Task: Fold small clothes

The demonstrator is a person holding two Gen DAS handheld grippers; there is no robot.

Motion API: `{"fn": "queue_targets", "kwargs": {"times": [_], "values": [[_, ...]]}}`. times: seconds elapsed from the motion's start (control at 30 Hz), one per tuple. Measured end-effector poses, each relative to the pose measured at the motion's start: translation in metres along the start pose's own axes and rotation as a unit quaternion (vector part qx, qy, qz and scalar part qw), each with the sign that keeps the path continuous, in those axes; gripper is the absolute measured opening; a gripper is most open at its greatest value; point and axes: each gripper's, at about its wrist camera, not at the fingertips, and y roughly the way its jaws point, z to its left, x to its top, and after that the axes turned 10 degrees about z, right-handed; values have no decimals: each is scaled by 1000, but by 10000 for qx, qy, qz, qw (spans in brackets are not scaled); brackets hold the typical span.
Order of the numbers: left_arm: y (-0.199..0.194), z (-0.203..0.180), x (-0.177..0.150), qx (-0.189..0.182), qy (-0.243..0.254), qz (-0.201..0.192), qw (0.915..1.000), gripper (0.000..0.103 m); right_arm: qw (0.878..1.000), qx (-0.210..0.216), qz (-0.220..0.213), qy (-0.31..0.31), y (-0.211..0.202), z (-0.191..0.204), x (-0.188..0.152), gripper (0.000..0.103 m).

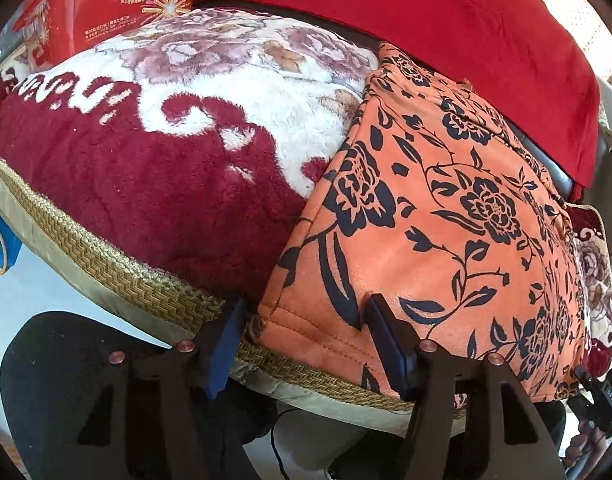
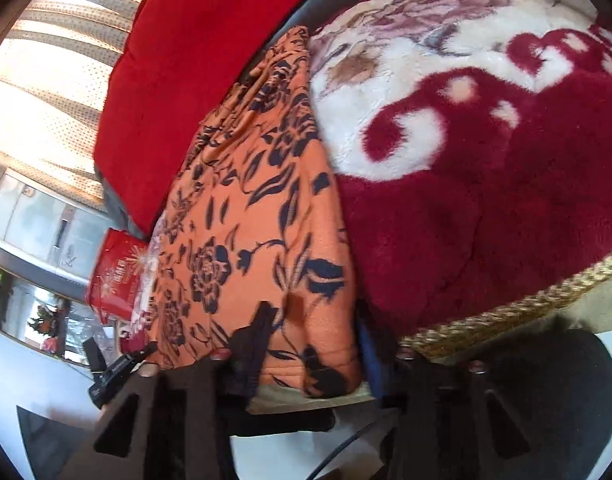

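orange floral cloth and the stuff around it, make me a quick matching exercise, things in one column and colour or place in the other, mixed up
Things:
1. orange floral cloth
2. plush blanket
3. egg roll box
4. red cushion

Descriptions:
A. plain red, behind the cloth
B. dark red and cream, with a gold woven border
C. black flower print, near corner between the left gripper's fingers
D. red with printed lettering, at the blanket's far edge

Pairs: 1-C, 2-B, 3-D, 4-A

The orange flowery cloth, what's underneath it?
The orange flowery cloth lies on a fluffy red-and-white blanket with gold trim. What's under the blanket is covered.
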Motion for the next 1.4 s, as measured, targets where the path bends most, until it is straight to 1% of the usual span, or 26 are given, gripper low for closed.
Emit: {"fn": "queue_targets", "kwargs": {"times": [0.03, 0.07, 0.1, 0.13, 0.3, 0.37, 0.47, 0.5, 0.53, 0.57, 0.6, 0.63, 0.67, 0.7, 0.73, 0.8, 0.87, 0.93, 1.0, 1.03, 1.13, 1.17, 1.23, 1.27, 1.33, 1.4], "values": [[-2, -3, 0, 52, 120, -22, 9999, 39, 10000, -12, -2, -2, 0, 0, 1, 48], [-4, -6, -1, 119, 187, -28, 9998, 11, 10000, -47, 26, 2, 1, 0, 1, 42], [-10, -8, 0, -28, 243, -31, 9997, 8, 10000, -56, 62, 17, 0, 1, 1, 17], [-19, -10, 0, -180, 197, -94, 9996, 8, 10000, -8, 33, 43, -4, 4, 1, 8], [-63, -25, 6, -364, 363, -738, 9959, 8, 9986, 329, -376, 181, -34, 10, 3, 9], [-51, -25, 13, -332, 354, -658, 9967, 8, 9988, 338, -251, 251, -25, 2, 8, 10], [-14, -17, 16, -31, 192, -210, 9996, 11, 9977, 422, -16, 527, -7, -10, 10, 15], [-9, -17, 13, 23, 142, -165, 9998, 14, 9978, 320, -9, 588, -3, -11, 10, 27], [-6, -15, 10, 5, 126, -161, 9998, 21, 9975, 325, 1, 620, 0, -13, 9, 44], [-6, -16, 8, -46, 152, -223, 9996, 25, 9966, 542, 6, 616, 2, -14, 9, 50], [-7, -18, 7, -42, 197, -259, 9995, 26, 9965, 584, 6, 593, 3, -13, 9, 53], [-8, -21, 8, 30, 307, -263, 9992, 26, 9978, 469, 48, 460, 4, -7, 10, 48], [-9, -24, 8, 67, 384, -232, 9990, 6, 9984, 414, 96, 385, 3, -4, 11, 35], [-15, -26, 9, -44, 427, -237, 9988, 8, 9983, 391, 180, 390, 3, -1, 12, 7], [-25, -27, 11, -184, 423, -362, 9983, 7, 9984, 404, 159, 373, -1, 3, 13, 8], [-43, -32, 12, -214, 533, -656, 9962, 8, 9987, 428, -18, 277, -17, 12, 16, 8], [-51, -30, 13, -267, 486, -735, 9958, 8, 9977, 575, -112, 337, -24, 10, 18, 8], [-35, -24, 17, -238, 403, -515, 9976, 8, 9976, 485, -32, 489, -18, -2, 20, 8], [-9, -15, 15, -103, 237, -63, 9996, 8, 9950, 549, 176, 819, -4, -18, 16, 8], [-4, -14, 13, -64, 207, 33, 9998, 7, 9937, 629, 196, 907, -2, -21, 13, 8], [-24, -19, 7, -101, 297, -210, 9993, 8, 9911, 1022, -84, 851, -18, -8, 9, 8], [-37, -25, 8, -103, 426, -402, 9982, 8, 9912, 1090, -169, 736, -23, -2, 11, 8], [-42, -29, 11, -12, 534, -516, 9972, 8, 9924, 1115, -214, 483, -27, 7, 20, 8], [-35, -28, 14, 47, 523, -426, 9977, 8, 9936, 1024, -167, 449, -23, 4, 23, 8], [-4, -22, 19, 155, 339, 132, 9992, 8, 9932, 847, 121, 786, -2, -14, 27, 8], [-5, -22, 20, 99, 286, 119, 9995, 7, 9900, 936, 233, 1032, 9, -21, 24, 8]]}}
